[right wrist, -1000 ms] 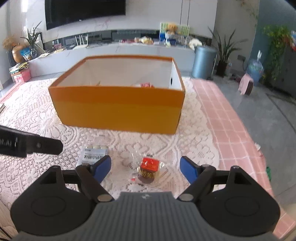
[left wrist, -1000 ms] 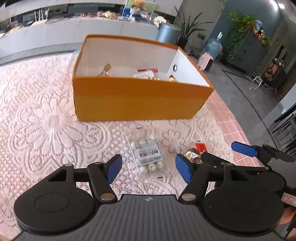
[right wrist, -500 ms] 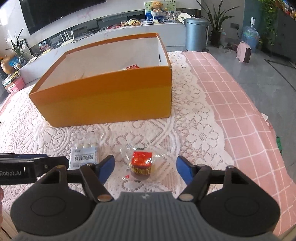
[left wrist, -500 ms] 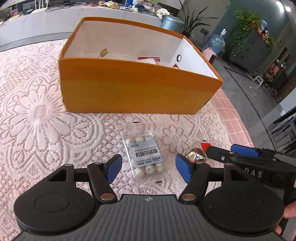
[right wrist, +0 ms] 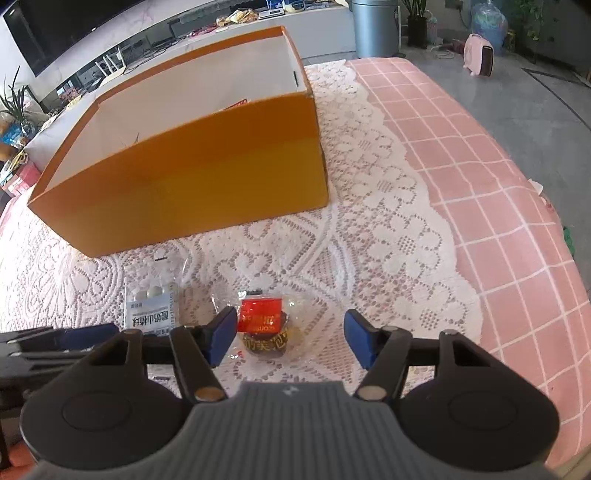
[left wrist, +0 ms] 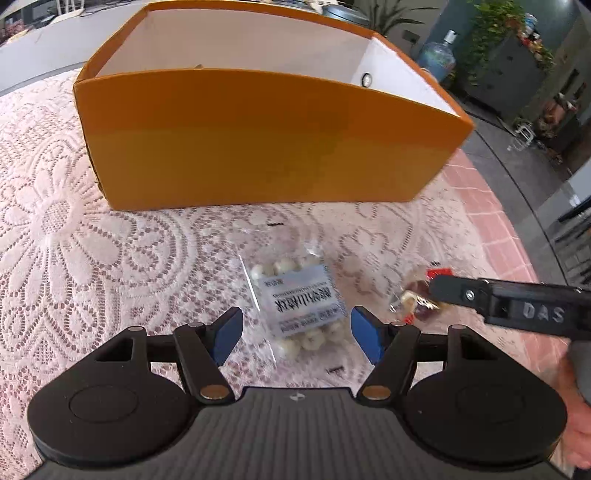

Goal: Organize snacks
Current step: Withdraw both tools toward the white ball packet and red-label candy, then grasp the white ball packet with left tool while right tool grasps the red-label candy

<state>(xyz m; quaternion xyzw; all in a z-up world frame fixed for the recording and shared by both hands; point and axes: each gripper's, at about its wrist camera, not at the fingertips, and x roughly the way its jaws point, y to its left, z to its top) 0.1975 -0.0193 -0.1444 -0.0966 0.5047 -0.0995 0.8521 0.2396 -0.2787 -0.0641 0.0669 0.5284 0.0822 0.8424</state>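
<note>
An orange box (left wrist: 258, 140) with white inner walls stands on the lace cloth; it also shows in the right wrist view (right wrist: 192, 184). A clear packet of white balls (left wrist: 299, 306) lies between the open fingers of my left gripper (left wrist: 297, 334). A red-and-brown wrapped snack (right wrist: 264, 330) lies between the open fingers of my right gripper (right wrist: 288, 339), nearer the left finger. In the left wrist view the right gripper's finger (left wrist: 517, 302) sits over that snack (left wrist: 417, 299). The packet also shows in the right wrist view (right wrist: 151, 308).
A white lace cloth (left wrist: 74, 236) covers a pink checked tablecloth (right wrist: 498, 206); the table edge curves down the right side. Snacks lie inside the box, mostly hidden by its near wall. A grey bin (right wrist: 375, 26) stands on the floor beyond.
Both grippers have moved down and forward toward the table. The packet and the wrapped snack now sit between their fingers. The box's inside is less visible.
</note>
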